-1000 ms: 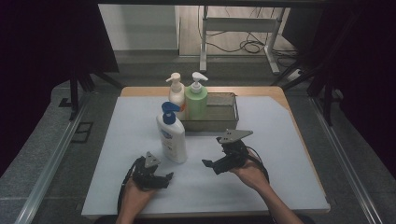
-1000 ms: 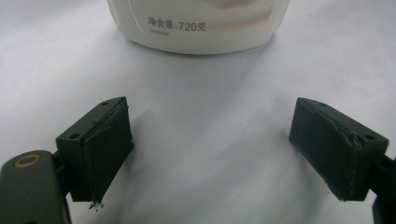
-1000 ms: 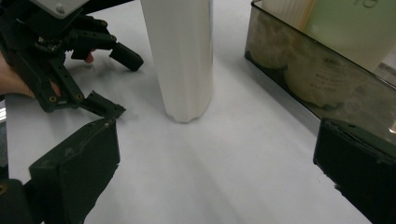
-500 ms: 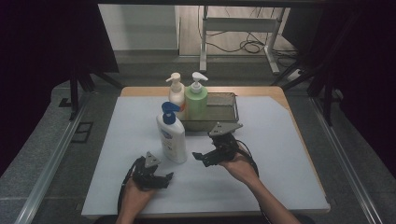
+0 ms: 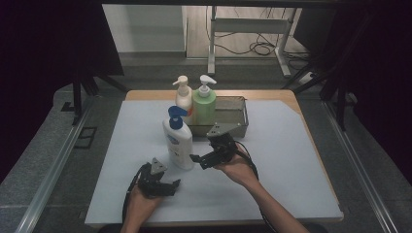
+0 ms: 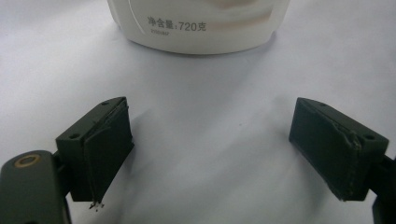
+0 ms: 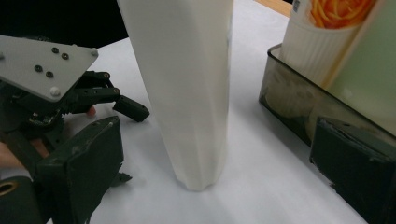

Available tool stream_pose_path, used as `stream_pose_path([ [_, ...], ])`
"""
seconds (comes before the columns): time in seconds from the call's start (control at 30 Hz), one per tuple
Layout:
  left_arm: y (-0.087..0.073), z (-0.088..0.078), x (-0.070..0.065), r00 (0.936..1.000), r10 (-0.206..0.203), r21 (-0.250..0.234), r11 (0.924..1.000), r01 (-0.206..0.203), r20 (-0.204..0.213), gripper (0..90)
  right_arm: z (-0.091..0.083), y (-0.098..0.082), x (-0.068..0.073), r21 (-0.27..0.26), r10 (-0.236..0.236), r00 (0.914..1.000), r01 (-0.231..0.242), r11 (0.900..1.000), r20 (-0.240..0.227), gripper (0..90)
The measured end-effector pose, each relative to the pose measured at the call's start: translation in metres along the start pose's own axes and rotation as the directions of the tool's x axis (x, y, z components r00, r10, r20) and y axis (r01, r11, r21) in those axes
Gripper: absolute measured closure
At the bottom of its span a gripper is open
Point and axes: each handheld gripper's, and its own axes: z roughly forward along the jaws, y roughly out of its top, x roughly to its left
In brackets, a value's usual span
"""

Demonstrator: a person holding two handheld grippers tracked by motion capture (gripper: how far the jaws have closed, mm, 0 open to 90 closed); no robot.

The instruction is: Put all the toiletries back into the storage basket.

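Your right gripper [image 5: 200,161] stands open beside the white bottle [image 5: 177,138], upright near-left of the tray [image 5: 240,116]; centre its jaws round the body before closing; left gripper [image 5: 167,186] rests open.

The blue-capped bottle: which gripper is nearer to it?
Right. The right gripper is open beside the blue-capped bottle, jaws pointing at it; the left gripper sits lower, in front of it.
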Motion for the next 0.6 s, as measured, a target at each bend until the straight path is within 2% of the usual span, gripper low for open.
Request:
stream_pose_path([
  [0.43, 0.000, 0.000, 0.000, 1.0000, 0.003, 0.001, 1.0000, -0.003, -0.001, 12.7, 0.021, 0.018, 0.008, 0.002, -0.028, 0.9996, 0.028, 1.000, -0.001, 5.5],
  [0.6, 0.000, 0.000, 0.000, 1.0000, 0.003, 0.000, 1.0000, -0.003, 0.000, 12.7, 0.028, 0.025, 0.010, -0.009, -0.021, 0.9998, 0.021, 1.000, -0.006, 6.4],
])
